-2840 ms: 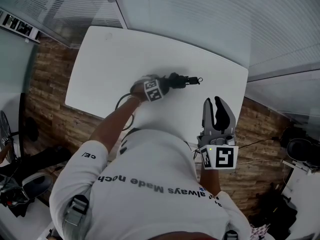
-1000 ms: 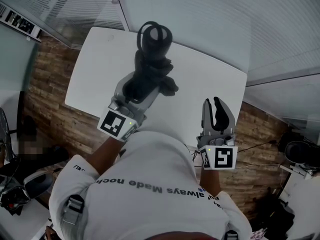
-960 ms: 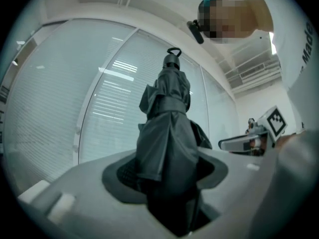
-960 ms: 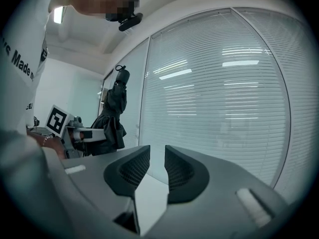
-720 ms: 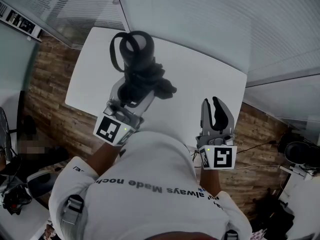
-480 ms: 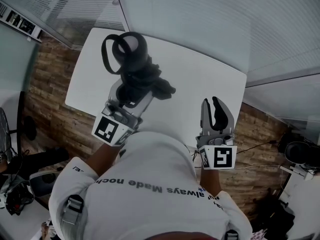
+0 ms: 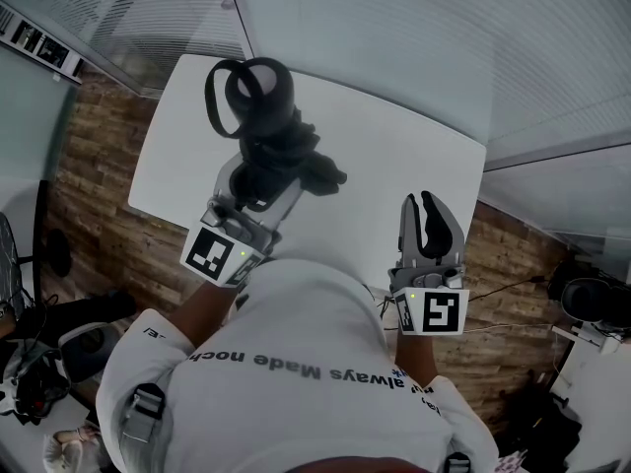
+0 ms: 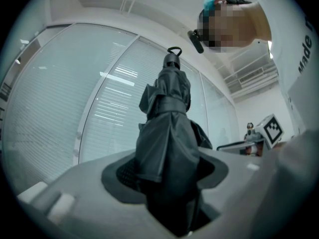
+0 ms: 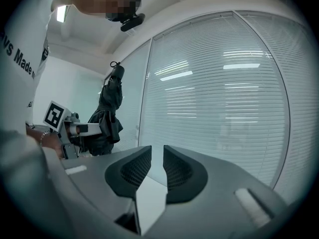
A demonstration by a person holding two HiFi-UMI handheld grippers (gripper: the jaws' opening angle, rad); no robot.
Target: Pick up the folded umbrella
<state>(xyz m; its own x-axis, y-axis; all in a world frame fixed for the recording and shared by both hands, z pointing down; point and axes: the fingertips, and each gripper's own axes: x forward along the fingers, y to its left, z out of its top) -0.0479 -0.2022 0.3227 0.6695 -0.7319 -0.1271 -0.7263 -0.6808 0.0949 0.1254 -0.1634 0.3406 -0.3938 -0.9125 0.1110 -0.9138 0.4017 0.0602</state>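
The folded black umbrella stands upright above the white table, its wrist strap looped at the top. My left gripper is shut on the umbrella's lower part. In the left gripper view the umbrella fills the space between the pads of the left gripper. My right gripper hovers over the table's near right edge, its jaws a thin slit apart with nothing between them. The right gripper view shows the right gripper and, off to the left, the raised umbrella.
Glass walls with blinds close off the far side of the table. Wooden floor surrounds it. Dark bags and cables lie at the right. Chair parts and gear sit at the lower left.
The left gripper, low over the table with the umbrella at first, now holds it raised and upright. Over the last second the umbrella's top swung slightly left. The right gripper stayed put.
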